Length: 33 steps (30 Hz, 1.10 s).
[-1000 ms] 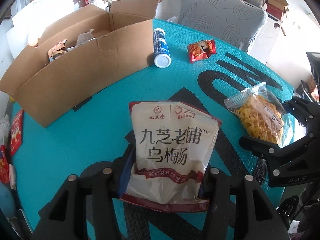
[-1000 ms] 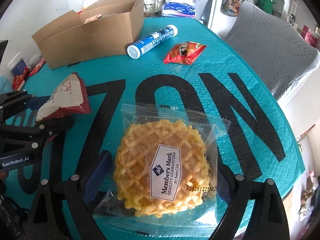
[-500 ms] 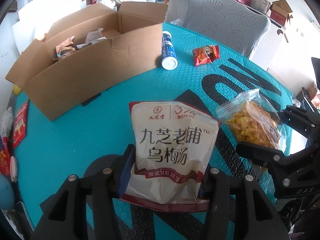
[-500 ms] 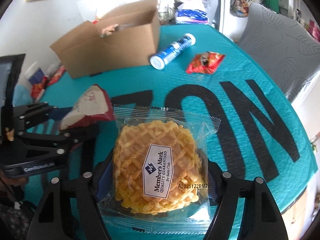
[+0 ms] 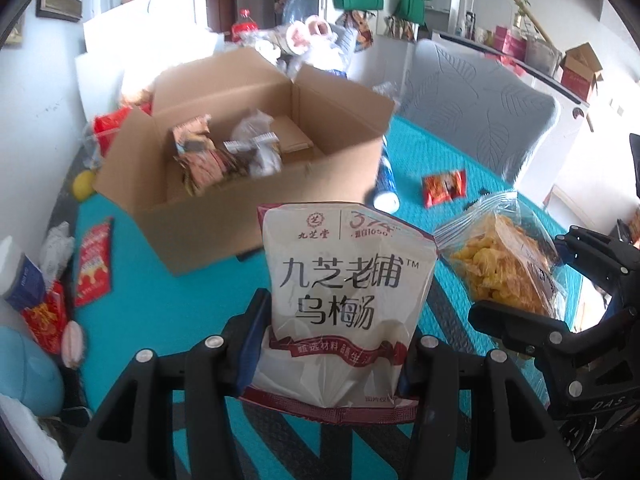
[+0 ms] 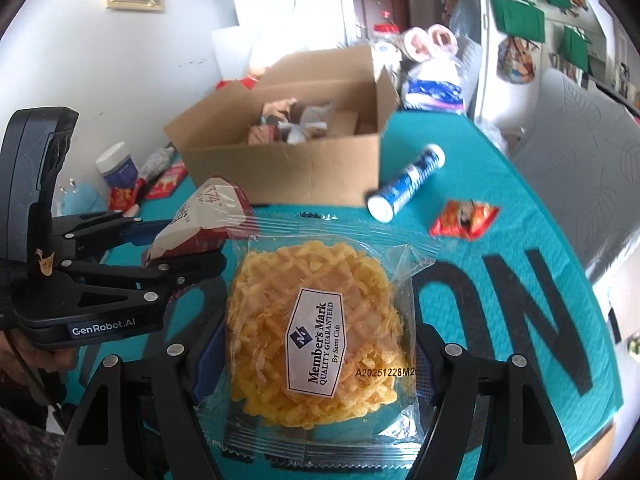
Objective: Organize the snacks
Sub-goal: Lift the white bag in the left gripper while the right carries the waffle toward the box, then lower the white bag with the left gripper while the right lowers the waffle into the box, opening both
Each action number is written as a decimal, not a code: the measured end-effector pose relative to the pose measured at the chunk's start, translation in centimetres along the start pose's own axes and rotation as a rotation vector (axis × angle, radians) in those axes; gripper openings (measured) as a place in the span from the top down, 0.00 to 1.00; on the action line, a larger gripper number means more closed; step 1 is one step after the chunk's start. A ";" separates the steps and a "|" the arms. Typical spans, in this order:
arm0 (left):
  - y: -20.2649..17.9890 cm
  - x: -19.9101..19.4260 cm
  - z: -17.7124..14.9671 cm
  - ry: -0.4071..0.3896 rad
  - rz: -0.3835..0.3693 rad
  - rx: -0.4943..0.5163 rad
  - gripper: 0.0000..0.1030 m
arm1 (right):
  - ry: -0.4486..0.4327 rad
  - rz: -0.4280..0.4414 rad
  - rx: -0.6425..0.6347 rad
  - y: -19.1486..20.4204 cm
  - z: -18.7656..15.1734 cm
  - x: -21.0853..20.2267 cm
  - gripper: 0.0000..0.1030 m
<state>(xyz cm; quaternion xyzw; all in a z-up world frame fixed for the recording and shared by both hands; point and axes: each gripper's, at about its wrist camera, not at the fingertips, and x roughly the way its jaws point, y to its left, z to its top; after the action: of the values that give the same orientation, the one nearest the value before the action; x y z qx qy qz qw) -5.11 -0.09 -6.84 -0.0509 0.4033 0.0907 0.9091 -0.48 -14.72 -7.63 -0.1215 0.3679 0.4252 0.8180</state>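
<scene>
My left gripper [image 5: 336, 344] is shut on the lower part of a white pouch with Chinese print [image 5: 344, 292], held upright above the teal table cover [image 5: 168, 304]. My right gripper [image 6: 316, 352] is shut on a clear pack holding a waffle [image 6: 312, 312], lifted off the table. The two grippers hang side by side: the left gripper [image 6: 188, 244] with its pouch [image 6: 208, 216] shows in the right wrist view, and the waffle pack [image 5: 500, 264] shows in the left wrist view. Behind them stands an open cardboard box [image 5: 256, 208] [image 6: 288, 172] with several snack packs inside.
A blue and white tube [image 6: 404, 184] and a small red snack pack [image 6: 464, 220] lie on the table right of the box. Red packets [image 5: 94, 260] and a jar [image 6: 116, 164] sit at the left edge. A grey chair [image 5: 480, 108] stands behind the table.
Both grippers have risen with their packs, so the inside of the box now shows. The right fingers closed in on the waffle pack, which was lying on the table a second ago.
</scene>
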 end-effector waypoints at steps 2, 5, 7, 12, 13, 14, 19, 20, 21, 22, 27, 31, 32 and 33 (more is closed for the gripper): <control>0.3 -0.8 0.8 -0.035 0.016 -0.001 0.50 | -0.028 0.004 -0.023 0.5 1.2 -0.3 0.27; 0.9 -2.1 2.0 -0.091 0.035 -0.012 0.50 | -0.076 -0.001 -0.057 0.9 2.9 -0.9 0.27; 1.4 -2.8 2.9 -0.122 0.035 -0.027 0.50 | -0.104 -0.005 -0.075 1.3 4.0 -1.4 0.27; 2.5 -4.2 4.8 -0.188 0.056 -0.046 0.50 | -0.160 -0.001 -0.104 1.8 6.5 -2.1 0.27; 2.7 -4.3 5.2 -0.198 0.059 -0.048 0.50 | -0.168 -0.001 -0.110 1.9 7.0 -2.2 0.27; 2.9 -4.5 5.6 -0.209 0.065 -0.052 0.50 | -0.175 -0.001 -0.115 1.9 7.6 -2.2 0.27; 4.2 -5.4 8.1 -0.272 0.086 -0.067 0.50 | -0.222 0.011 -0.138 2.1 10.4 -2.5 0.27; 4.5 -5.6 8.6 -0.283 0.095 -0.068 0.50 | -0.229 0.015 -0.143 2.2 10.9 -2.5 0.27; 4.8 -5.7 9.1 -0.293 0.101 -0.069 0.50 | -0.236 0.018 -0.148 2.2 11.5 -2.5 0.27; 5.1 -5.8 9.6 -0.301 0.112 -0.069 0.50 | -0.245 0.021 -0.153 2.2 12.1 -2.3 0.27; 6.6 -5.9 11.9 -0.355 0.134 -0.087 0.50 | -0.277 0.028 -0.174 2.2 14.8 -1.6 0.27; 8.4 -5.3 14.1 -0.389 0.113 -0.126 0.50 | -0.281 0.048 -0.171 1.9 17.1 0.0 0.28; 8.7 -5.1 14.6 -0.395 0.118 -0.128 0.50 | -0.280 0.053 -0.168 1.8 17.7 0.5 0.28; 9.0 -4.7 15.2 -0.399 0.130 -0.126 0.50 | -0.281 0.053 -0.162 1.6 18.3 1.0 0.28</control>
<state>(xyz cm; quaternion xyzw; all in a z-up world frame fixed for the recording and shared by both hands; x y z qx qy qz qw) 1.00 10.64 6.62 -0.0627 0.2112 0.1827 0.9582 7.76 -3.70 4.65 -0.1166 0.2176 0.4876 0.8374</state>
